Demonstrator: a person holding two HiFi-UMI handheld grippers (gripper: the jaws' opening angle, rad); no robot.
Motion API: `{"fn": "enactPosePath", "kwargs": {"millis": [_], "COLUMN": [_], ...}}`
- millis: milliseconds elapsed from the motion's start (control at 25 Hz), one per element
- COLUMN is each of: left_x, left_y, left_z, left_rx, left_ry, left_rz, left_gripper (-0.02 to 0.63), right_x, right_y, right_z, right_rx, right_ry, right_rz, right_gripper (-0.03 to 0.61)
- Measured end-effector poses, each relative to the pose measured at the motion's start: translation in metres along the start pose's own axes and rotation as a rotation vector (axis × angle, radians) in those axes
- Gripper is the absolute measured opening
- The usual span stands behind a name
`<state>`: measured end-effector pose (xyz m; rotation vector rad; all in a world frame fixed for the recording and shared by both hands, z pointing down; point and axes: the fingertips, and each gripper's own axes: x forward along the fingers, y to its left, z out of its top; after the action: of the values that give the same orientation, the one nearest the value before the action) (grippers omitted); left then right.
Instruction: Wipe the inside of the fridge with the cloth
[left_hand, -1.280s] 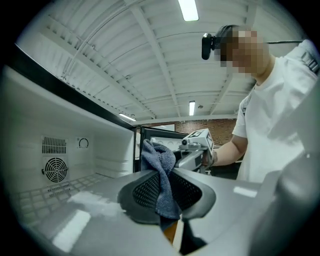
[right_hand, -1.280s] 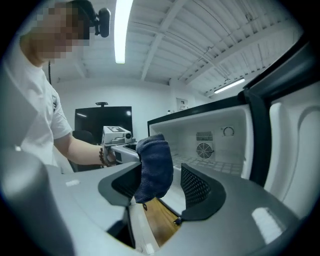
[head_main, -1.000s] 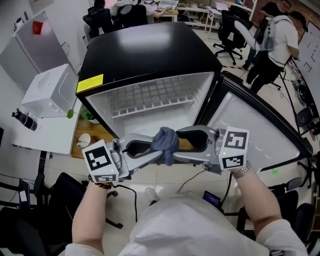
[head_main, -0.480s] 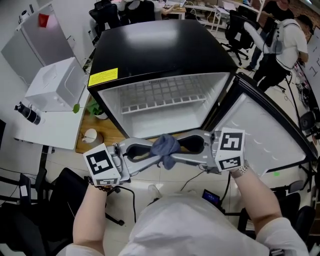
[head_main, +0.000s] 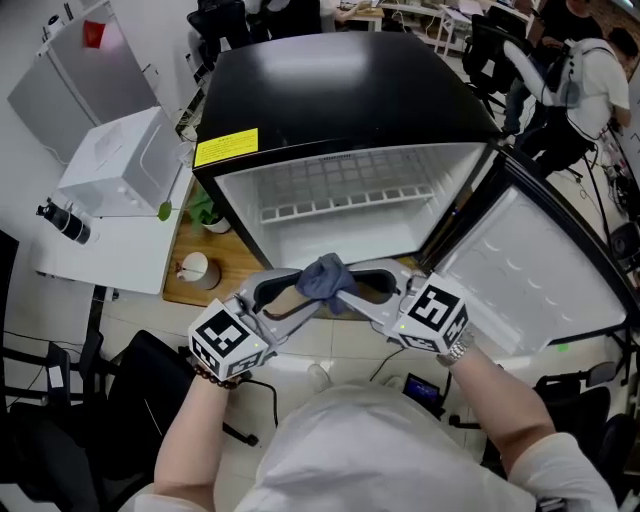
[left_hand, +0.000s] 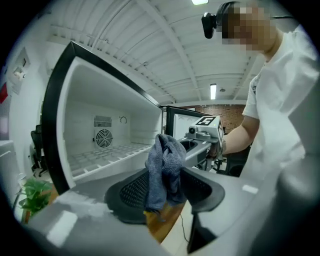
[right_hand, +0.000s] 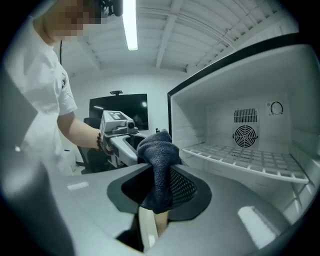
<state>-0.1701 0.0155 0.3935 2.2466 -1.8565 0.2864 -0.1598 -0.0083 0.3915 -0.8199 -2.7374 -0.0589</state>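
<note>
Nearest the head camera, the person's bare forearms each carry a grey moulded gripper capped by a cube of black-and-white square markers. The left gripper (head_main: 308, 300) and the right gripper (head_main: 350, 294) meet nose to nose over the pale tiled floor, in front of the open fridge. Between them hangs the cloth (head_main: 326, 279), a soft, nubbly blue-grey rag bunched into a rounded lump on top with a loose tail drooping below. The left gripper's jaws have just been opening; its dark, mesh-textured pads stand apart with the cloth draped slack between them. The right gripper's jaws have just been closing, and their curved tips pinch the cloth's folds.

Beyond stands the fridge (head_main: 340, 90), a glossy black box with a yellow label (head_main: 226, 147) at its front corner. Its interior is smooth white plastic, crossed by a white wire grid shelf (head_main: 340, 195), with a round fan grille (right_hand: 245, 135) in the back wall. Its door (head_main: 540, 270) swings wide to the right, with a pale liner inside.
</note>
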Motion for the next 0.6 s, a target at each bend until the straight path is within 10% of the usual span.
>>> {"fn": "enactPosePath", "kwargs": {"millis": [600], "left_x": [-0.057], "left_y": [0.100], "left_z": [-0.054], "left_rx": [-0.145], "left_ry": [0.032], "left_rz": [0.437], "left_gripper": [0.235], "right_x": [0.092], "right_y": [-0.040], "right_z": [-0.041], "right_rx": [0.025], "right_ry": [0.000], "right_rz": [-0.186], "right_gripper": [0.089]}}
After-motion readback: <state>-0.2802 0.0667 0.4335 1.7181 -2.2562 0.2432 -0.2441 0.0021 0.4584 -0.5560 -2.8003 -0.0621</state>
